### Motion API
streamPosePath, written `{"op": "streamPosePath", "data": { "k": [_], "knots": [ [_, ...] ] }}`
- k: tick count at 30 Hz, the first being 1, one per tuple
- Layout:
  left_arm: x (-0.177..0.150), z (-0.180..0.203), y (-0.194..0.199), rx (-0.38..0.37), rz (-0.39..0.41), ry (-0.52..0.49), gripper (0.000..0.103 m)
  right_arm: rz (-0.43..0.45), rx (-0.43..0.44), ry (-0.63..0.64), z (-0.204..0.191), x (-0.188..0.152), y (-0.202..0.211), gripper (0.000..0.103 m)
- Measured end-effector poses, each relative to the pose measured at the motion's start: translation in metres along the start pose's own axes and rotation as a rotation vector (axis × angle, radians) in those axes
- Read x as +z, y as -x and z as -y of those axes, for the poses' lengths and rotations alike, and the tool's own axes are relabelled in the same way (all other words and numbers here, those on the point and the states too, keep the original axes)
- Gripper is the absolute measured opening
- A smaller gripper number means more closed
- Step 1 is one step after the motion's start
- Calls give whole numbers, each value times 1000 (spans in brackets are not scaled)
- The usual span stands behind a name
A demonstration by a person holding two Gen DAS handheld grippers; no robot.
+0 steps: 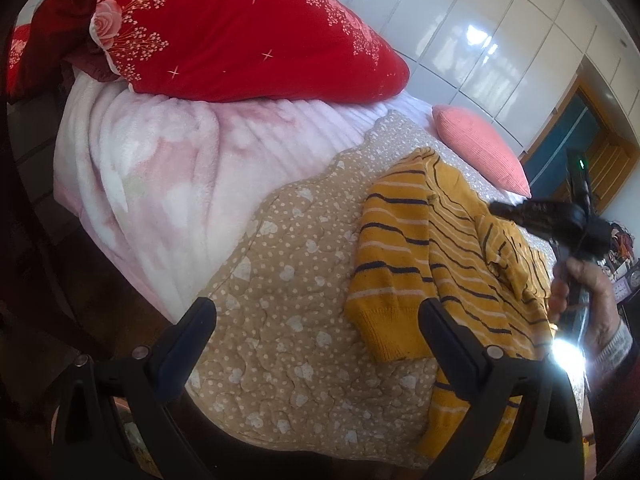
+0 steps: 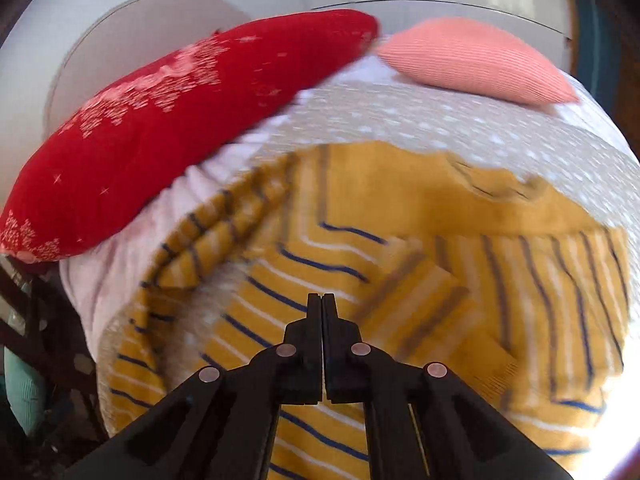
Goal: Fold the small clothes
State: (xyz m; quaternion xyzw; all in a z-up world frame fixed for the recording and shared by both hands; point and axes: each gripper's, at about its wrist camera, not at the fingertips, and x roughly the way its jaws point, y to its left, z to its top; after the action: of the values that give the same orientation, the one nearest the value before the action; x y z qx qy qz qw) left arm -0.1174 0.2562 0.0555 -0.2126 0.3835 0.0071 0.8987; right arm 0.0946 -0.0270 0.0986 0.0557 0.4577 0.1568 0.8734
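Left claw (image 1: 316, 320) wide open, empty; right claw (image 2: 322, 300) closed, empty, above striped sweater (image 2: 400, 280).

Black plastic left gripper (image 1: 316, 320), silver rivets, matching right gripper (image 2: 322, 300), bare hand (image 1: 580, 292), grey knit cuff (image 1: 618, 344)
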Motion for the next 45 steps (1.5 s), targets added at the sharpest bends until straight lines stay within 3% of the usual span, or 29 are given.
{"op": "streamPosePath", "data": {
  "k": [2,3,5,6,7,12,15,18,19,21,23,29,32,34,35,38,45],
  "knots": [
    [0,-5,4,12,9,5,101,-10,37,18,-16,9,-6,2],
    [0,-8,6,19,14,8,101,-14,39,7,-19,10,-7,8],
    [0,-16,7,28,17,19,101,-7,27,-21,-7,5,-1,34],
    [1,-20,6,31,15,23,101,6,-4,-34,3,-1,1,53],
    [1,-23,4,34,10,30,101,17,-55,-52,19,-9,7,60],
    [-1,-25,-8,15,-26,45,101,-31,-200,-156,96,-43,20,61],
    [-3,-13,-8,-1,-29,17,101,-70,-136,-233,126,-59,16,61],
    [-6,-2,-4,5,-17,-19,101,-44,-119,-220,126,-67,19,61],
    [-6,0,-4,10,-15,-28,101,-49,-120,-201,121,-69,18,59],
    [-6,2,-5,12,-18,-32,101,-64,-114,-176,111,-69,16,9],
    [-6,2,-6,11,-21,-30,101,-27,-124,-145,100,-61,24,9],
    [-6,3,-8,10,-26,-29,101,22,60,-82,39,-23,20,9],
    [-7,-1,-4,18,-16,-22,101,14,163,-72,4,-1,1,16],
    [-5,-8,0,34,-7,-8,101,17,218,-80,-18,4,-12,54],
    [-5,-13,2,42,-1,4,101,23,231,-77,-31,3,-13,60],
    [-2,-34,8,72,11,49,101,-26,284,-9,-63,-13,-20,63],
    [-2,-64,9,113,12,120,101,-147,273,144,-97,-89,-16,66]
  ]
}}
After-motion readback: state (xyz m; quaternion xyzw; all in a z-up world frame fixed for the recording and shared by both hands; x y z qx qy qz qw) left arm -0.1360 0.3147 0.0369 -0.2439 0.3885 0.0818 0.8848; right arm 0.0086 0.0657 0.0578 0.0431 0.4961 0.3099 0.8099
